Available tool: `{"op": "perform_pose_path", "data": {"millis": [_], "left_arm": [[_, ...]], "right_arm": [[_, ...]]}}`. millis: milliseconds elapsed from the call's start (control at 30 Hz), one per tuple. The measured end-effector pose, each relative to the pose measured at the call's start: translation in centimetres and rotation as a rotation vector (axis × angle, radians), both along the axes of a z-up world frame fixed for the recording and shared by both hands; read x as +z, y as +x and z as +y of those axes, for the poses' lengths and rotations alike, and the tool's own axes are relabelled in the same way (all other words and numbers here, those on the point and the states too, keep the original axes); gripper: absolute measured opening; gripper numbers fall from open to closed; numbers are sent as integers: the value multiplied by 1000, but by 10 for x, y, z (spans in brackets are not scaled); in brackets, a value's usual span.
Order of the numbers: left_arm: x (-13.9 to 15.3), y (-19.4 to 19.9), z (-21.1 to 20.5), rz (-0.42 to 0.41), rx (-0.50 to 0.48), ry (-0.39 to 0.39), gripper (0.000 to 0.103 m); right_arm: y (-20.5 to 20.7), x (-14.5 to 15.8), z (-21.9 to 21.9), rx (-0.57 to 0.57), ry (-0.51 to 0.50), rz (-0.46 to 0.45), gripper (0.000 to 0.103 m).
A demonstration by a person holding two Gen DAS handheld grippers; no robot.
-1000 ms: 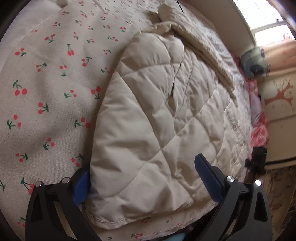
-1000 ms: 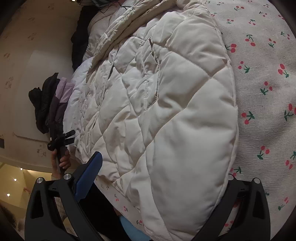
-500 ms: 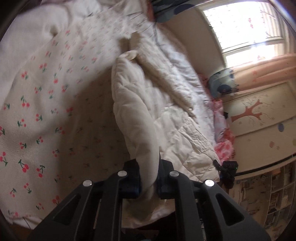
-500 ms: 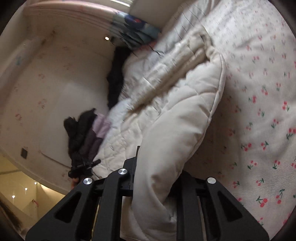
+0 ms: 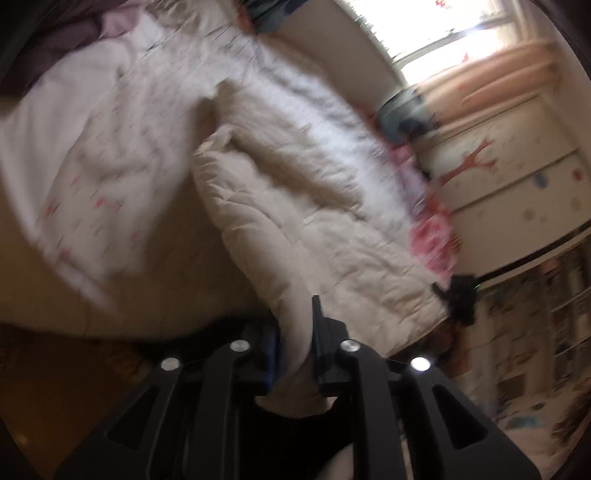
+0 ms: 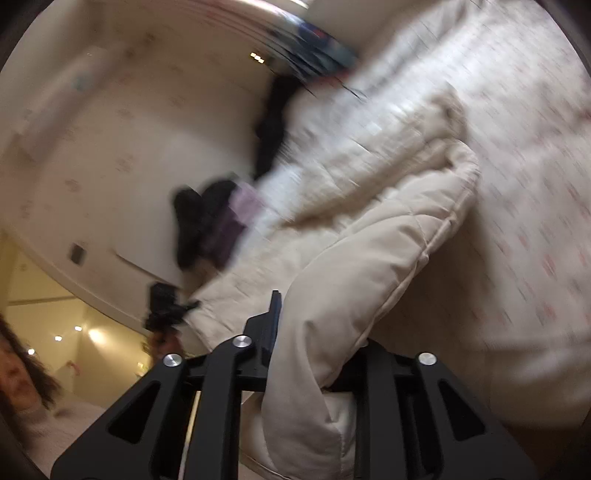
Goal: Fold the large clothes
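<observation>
A cream quilted jacket (image 5: 295, 206) lies lengthwise on a bed sheet printed with cherries (image 5: 92, 177). My left gripper (image 5: 295, 321) pinches one corner of the jacket's near hem, lifted off the bed; its jaws are opening slightly with the fabric still between the pads. In the right wrist view my right gripper (image 6: 321, 332) pinches the other corner of the jacket (image 6: 388, 236) the same way, jaws also opening a little around the thick fold. The fabric hides the right finger's pad. Both views are blurred by motion.
The cherry sheet (image 6: 535, 184) stretches beside the jacket. Dark and purple clothes (image 6: 207, 221) are heaped at the bed's far edge by the wall. A bright window (image 5: 443, 22), a cupboard with a tree picture (image 5: 498, 166) and pink cloth (image 5: 436, 236) lie to the right.
Both grippers went from wide open around the hem to closed on it. They then rose and pulled back, lifting the jacket's near edge off the bed.
</observation>
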State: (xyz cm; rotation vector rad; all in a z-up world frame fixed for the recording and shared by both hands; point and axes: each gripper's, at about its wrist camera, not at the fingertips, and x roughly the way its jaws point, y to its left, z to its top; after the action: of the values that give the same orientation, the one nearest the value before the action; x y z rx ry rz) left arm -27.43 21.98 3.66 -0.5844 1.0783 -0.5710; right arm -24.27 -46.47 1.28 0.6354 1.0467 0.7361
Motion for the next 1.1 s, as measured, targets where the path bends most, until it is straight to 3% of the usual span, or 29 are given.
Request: {"op": "perform_pose_path", "data": {"millis": [100,167,233,300,400,533,600,633,667,700,767,833,967,1000,1033,1067,1100], "left_arm": [[-29,-17,37,112,123,138,28],[-24,-18,68,118,234,156,37],[-1,-4,74,50,290,208,61],[25,33,52,-56,277,219,71],[42,114,-18,-176,181,197,72],[37,226,-110,-280,131,154,72],[23,273,-139,-311,163,176,72],[11,291,-143,-317,173,209,72],[-12,318,-148,-285,177,266,72],[-37,339,-152,-211,178,323,72],[-89,370,-151,-73,153,312,69],[-91,365,-142,-104,177,252,69],[-63,335,-137,-156,197,300,69],[-56,329,-136,-183,199,304,77],[-52,324,-136,-219,200,339,88],[-56,324,-138,-226,195,454,89],[-69,330,-136,-151,168,523,89]], "right_arm": [[-14,-36,-40,-137,-176,100,32],[-10,-29,-62,-237,-193,71,37],[11,-7,-57,-261,-207,-9,46],[49,15,-33,-240,-194,-105,58],[128,31,25,-183,-185,-237,66],[238,7,88,-169,-185,-248,67],[280,-13,107,-178,-306,-236,67],[301,-31,114,-192,-421,-193,67],[319,-58,116,-179,-467,-120,67],[329,-73,118,-175,-439,-89,67],[332,-75,106,-198,-359,-78,61],[328,-69,104,-181,-357,-86,60],[306,-57,87,-193,-371,-114,62],[303,-57,86,-200,-404,-125,62],[303,-62,88,-191,-443,-115,62],[303,-68,93,-162,-463,-94,63],[303,-67,91,-150,-470,-85,63]]}}
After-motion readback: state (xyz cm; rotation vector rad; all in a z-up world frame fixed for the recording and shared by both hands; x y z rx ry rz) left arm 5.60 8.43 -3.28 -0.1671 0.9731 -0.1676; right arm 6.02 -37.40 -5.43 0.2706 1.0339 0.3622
